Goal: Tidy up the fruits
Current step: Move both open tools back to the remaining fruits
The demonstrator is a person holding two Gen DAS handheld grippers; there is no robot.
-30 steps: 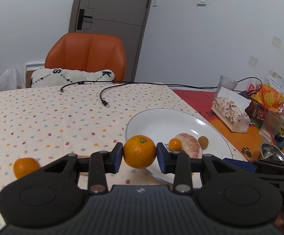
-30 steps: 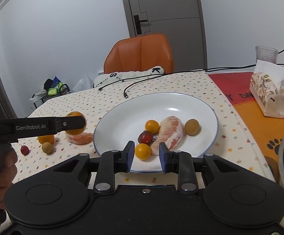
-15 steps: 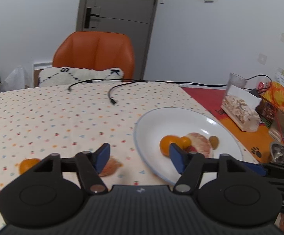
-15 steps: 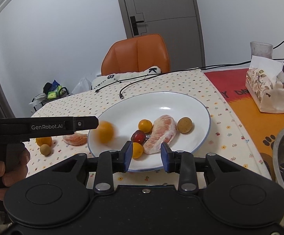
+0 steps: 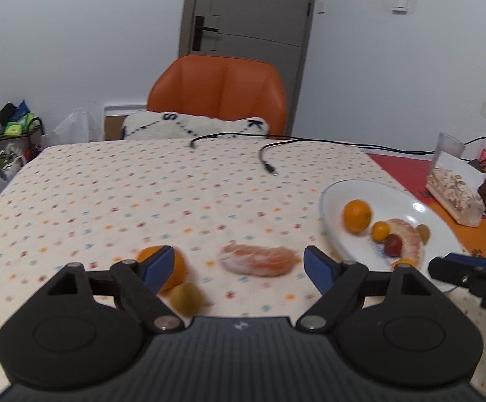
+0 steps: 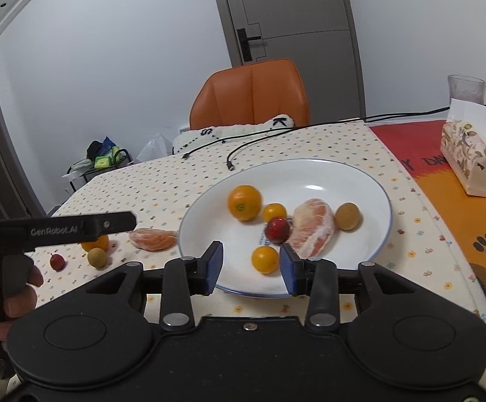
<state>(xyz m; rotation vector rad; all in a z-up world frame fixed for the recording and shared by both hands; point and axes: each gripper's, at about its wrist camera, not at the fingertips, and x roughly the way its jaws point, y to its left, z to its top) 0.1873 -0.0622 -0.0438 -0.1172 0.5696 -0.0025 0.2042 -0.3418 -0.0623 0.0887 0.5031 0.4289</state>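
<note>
A white plate (image 6: 360, 181) holds an orange (image 6: 244, 202), two small yellow-orange fruits, a red fruit (image 6: 277, 229), a peeled citrus piece (image 6: 313, 224) and a brown round fruit (image 6: 347, 215). My left gripper (image 5: 239, 266) is open and empty, left of the plate (image 5: 393, 194), over a peeled citrus segment (image 5: 259, 260) on the tablecloth. An orange fruit (image 5: 176, 268) and a yellow-green fruit (image 5: 186, 296) lie by its left finger. My right gripper (image 6: 248, 264) is open and empty at the plate's near edge, around a small yellow-orange fruit (image 6: 265, 259) without touching it.
A small red fruit (image 6: 57, 261) lies on the cloth at the left. Black cables (image 5: 266, 157) cross the far table. A tissue box (image 6: 474, 160) and a glass (image 6: 465, 88) stand at the right. An orange chair (image 5: 218, 93) is behind the table.
My left gripper opened and dropped the orange onto the plate, then swung left to above the peeled segment. The right gripper stayed near the plate's front edge.
</note>
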